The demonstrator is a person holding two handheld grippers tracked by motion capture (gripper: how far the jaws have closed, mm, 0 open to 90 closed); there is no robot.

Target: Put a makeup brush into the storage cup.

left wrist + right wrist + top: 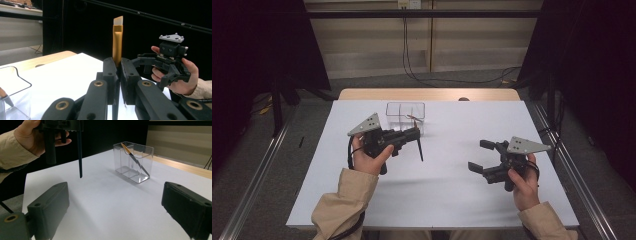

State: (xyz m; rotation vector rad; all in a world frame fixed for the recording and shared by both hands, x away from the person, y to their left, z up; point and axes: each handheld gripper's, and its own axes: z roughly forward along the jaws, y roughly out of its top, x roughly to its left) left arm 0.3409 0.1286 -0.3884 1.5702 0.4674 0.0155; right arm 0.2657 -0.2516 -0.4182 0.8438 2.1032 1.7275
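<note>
A: Currently, what is the left gripper (416, 134) doing?

B: Its jaws are clamping a brush (117, 41) by the gold ferrule; the dark handle is hanging down toward the white table (442, 195), and the pale bristle tip is pointing up in the left gripper view.

A: And the right gripper (479, 156)?

B: It is hovering low over the table with jaws wide apart, gripping nothing.

A: Anything else?

B: A clear box (133, 162) is sitting near the table's far edge, just beyond the left gripper, and a second brush (129, 152) is leaning inside it.
</note>
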